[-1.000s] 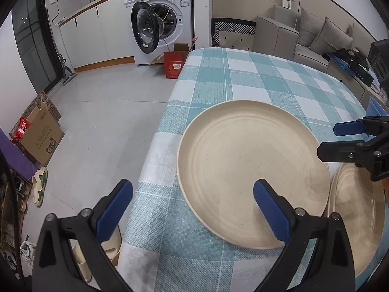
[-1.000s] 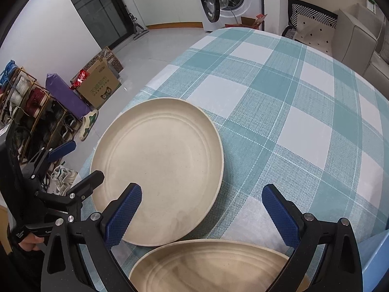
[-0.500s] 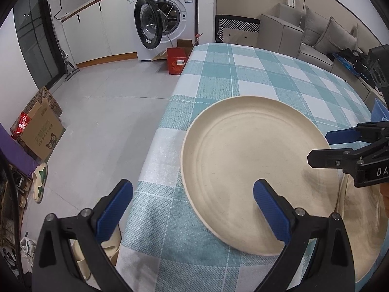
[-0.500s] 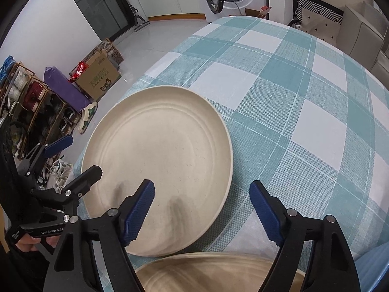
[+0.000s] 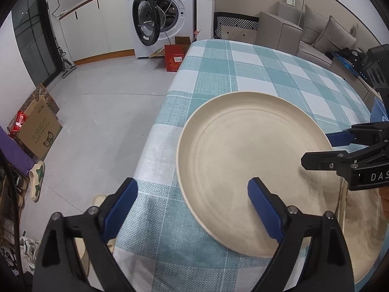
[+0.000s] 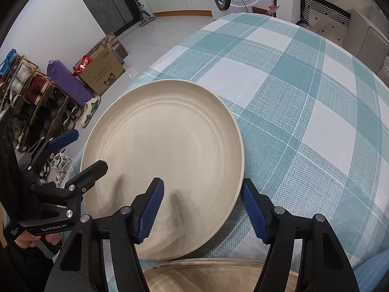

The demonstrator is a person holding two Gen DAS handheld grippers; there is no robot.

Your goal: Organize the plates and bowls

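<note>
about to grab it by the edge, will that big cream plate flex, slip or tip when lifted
The cream plate looks moulded and rigid, so it probably won't flex. Its matte, speckled surface suggests the ribbed pads of the right gripper, whose jaws have been closing astride the rim, should hold. Being wide, shallow and gripped at one edge, it would likely sag away from the grip.
</note>
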